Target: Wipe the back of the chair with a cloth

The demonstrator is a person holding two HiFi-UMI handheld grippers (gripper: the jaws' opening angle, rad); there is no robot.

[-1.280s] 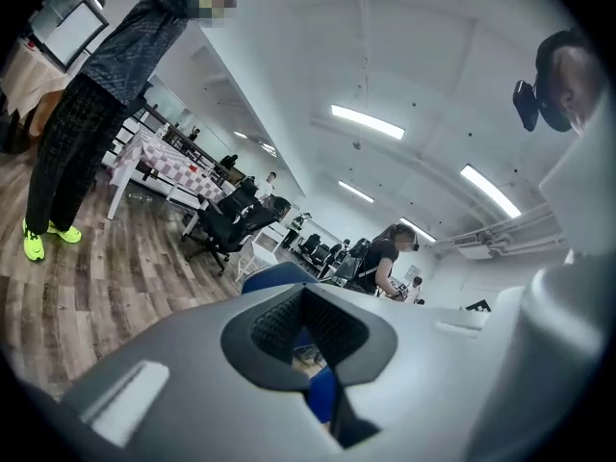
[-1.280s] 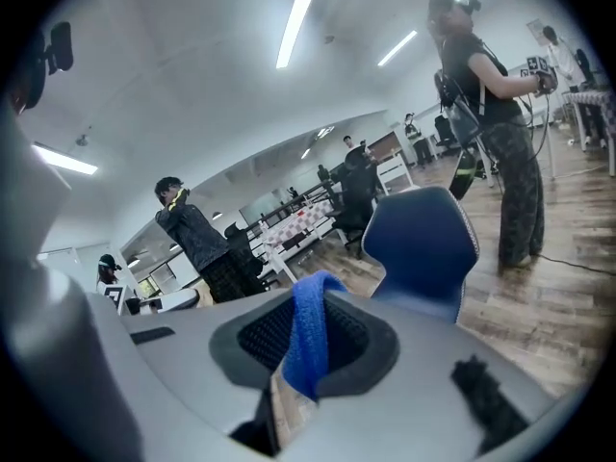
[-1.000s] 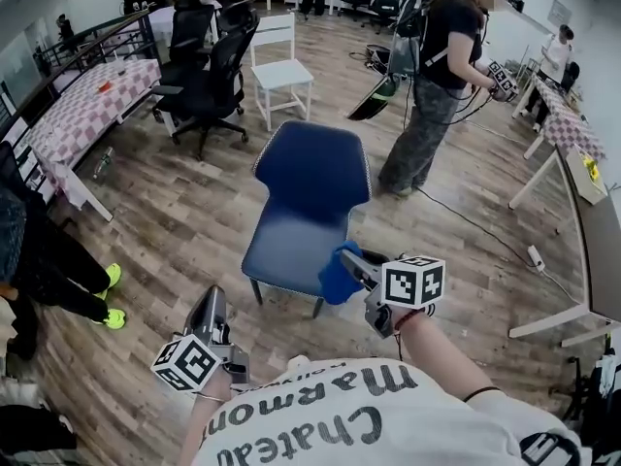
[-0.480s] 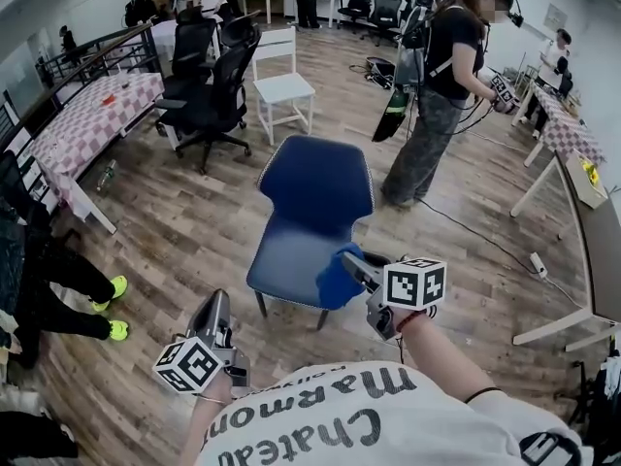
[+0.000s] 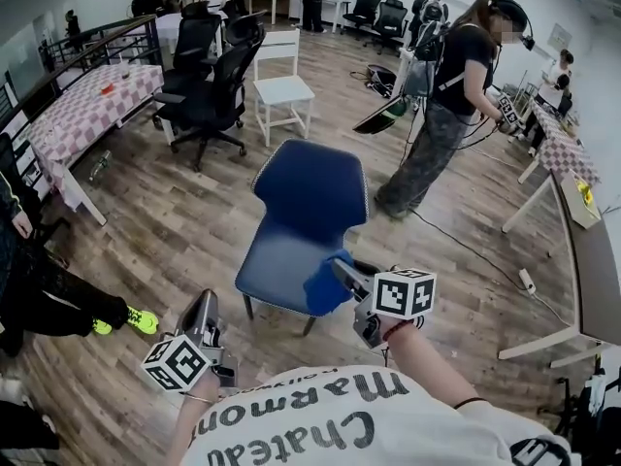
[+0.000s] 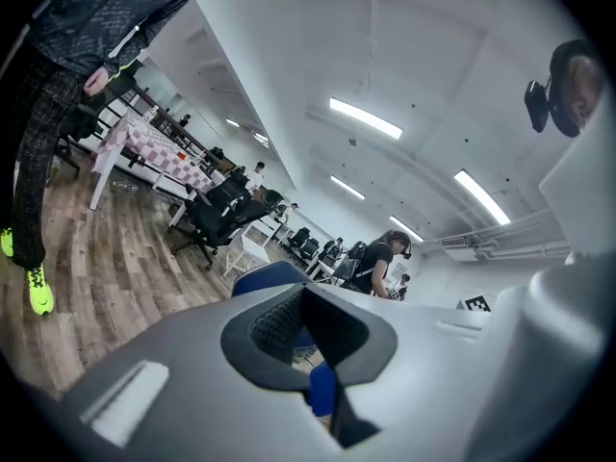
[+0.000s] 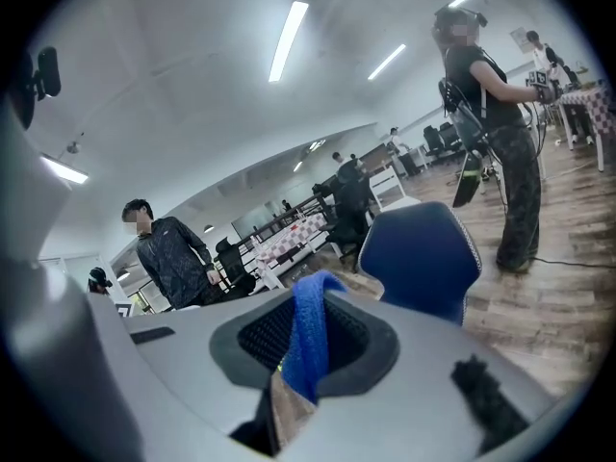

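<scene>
The right gripper [image 5: 342, 270] clamps a crumpled blue cloth [image 5: 325, 282] between its jaws, over the front edge of the blue upholstered chair [image 5: 312, 184]. The left gripper [image 5: 205, 302], jaws together and empty, hangs nearer the person.

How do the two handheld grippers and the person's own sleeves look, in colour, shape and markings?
Both the left gripper and the right gripper are grey, wedge-shaped, with dark ribbed jaw pads. Each carries a white cube with black square markers. The person wears a white short-sleeved T-shirt with dark lettering.
</scene>
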